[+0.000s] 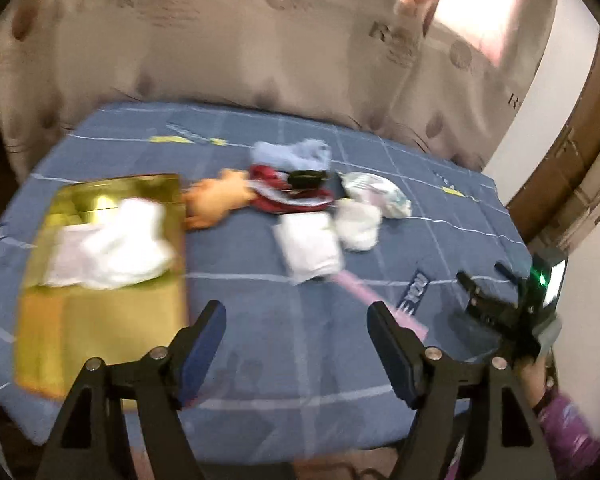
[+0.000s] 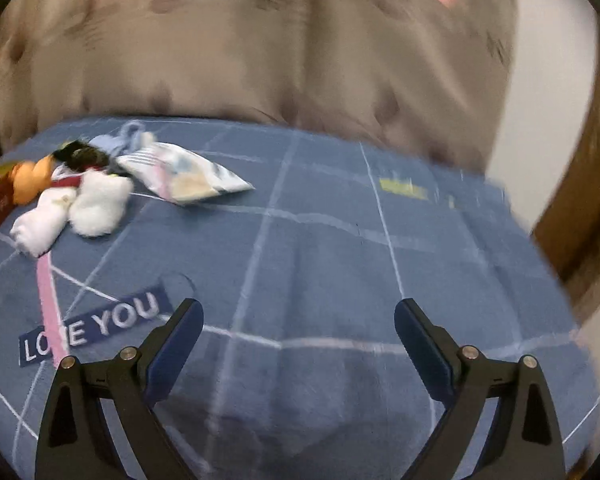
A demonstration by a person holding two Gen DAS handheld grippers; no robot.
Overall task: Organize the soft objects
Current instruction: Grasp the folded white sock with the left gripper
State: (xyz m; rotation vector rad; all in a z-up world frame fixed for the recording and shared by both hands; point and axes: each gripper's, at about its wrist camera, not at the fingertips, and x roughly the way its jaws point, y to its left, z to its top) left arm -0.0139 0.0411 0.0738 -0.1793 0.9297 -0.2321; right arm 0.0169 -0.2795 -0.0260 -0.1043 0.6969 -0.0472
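Observation:
A gold box lies on the left of the blue bedsheet with white cloth in it. Beyond it lies a heap of soft things: an orange plush toy, a red and white garment, a light blue cloth, a folded white cloth, a fluffy white sock and a patterned pouch. My left gripper is open and empty over the sheet. My right gripper is open and empty too, with the pouch and white socks far to its left.
A beige quilted headboard rises behind the bed. A white wall and a brown door frame stand on the right. A pink ribbon crosses a "LOVE YOU" patch. The right gripper's body and a purple sleeve show at the lower right.

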